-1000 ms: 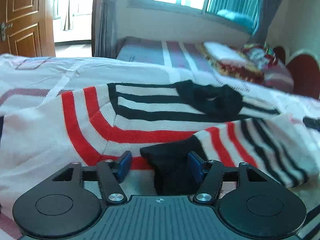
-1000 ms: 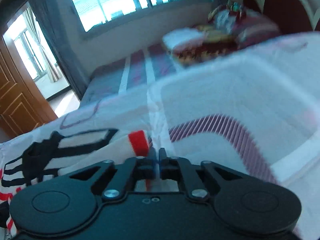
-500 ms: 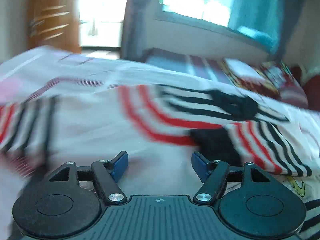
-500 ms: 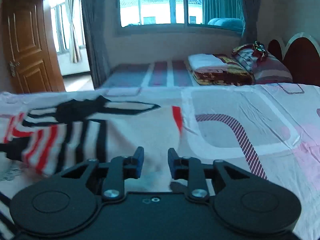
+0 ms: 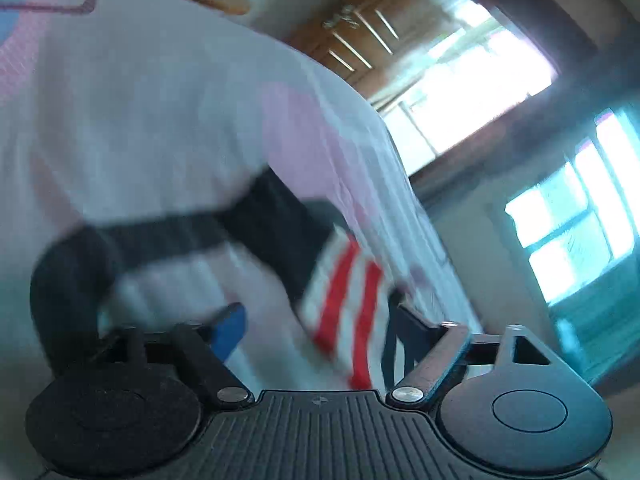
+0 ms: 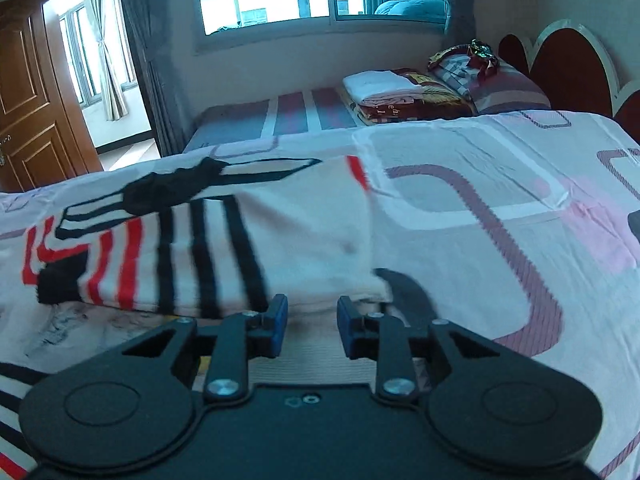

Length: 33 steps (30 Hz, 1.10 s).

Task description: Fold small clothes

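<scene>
The striped sweater (image 6: 208, 240) lies on the bed (image 6: 500, 200), sleeves folded inward. The right gripper (image 6: 311, 326) has fingers narrowly parted, holding nothing; the left gripper (image 5: 316, 322) has fingers wide over a blurred sleeve.

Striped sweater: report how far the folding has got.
Done: the striped sweater lies on the bed with its side folded in. In hand: nothing; the right tongs are open, the left tongs open by a blurred sleeve. Left: the remaining folds.
</scene>
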{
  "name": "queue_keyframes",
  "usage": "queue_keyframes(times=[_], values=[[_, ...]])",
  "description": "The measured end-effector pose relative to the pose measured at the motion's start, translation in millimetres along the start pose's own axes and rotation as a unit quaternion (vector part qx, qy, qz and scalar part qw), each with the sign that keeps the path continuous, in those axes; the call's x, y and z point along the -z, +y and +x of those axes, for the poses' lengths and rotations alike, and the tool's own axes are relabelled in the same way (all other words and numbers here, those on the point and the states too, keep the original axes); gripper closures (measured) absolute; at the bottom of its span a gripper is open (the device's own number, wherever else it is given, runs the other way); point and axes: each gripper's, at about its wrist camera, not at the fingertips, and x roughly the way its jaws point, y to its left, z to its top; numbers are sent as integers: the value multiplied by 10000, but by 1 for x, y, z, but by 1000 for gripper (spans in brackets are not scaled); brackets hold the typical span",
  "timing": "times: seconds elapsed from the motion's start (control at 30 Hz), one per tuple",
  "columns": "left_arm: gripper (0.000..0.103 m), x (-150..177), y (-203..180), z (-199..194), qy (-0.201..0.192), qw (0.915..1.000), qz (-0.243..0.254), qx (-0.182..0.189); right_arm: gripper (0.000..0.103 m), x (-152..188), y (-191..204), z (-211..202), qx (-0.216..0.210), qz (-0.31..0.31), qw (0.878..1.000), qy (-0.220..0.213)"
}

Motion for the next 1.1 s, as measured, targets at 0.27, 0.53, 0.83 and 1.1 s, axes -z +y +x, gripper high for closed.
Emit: queue_keyframes(times=[0.27, 0.53, 0.83, 1.1], values=[[30, -23, 2, 30, -4, 9999, 74, 148, 76, -9, 71, -7, -149, 12, 9998, -160], [93, -25, -37, 51, 227, 9875, 1531, -307, 76, -21, 86, -6, -228, -18, 9996, -159], [93, 55, -196, 14, 267, 9454, 3045, 1132, 76, -17, 56, -5, -266, 203, 9992, -211], [93, 215, -326, 28, 868, 8852, 4290, 1577, 76, -15, 1, -24, -263, 645, 9972, -265]])
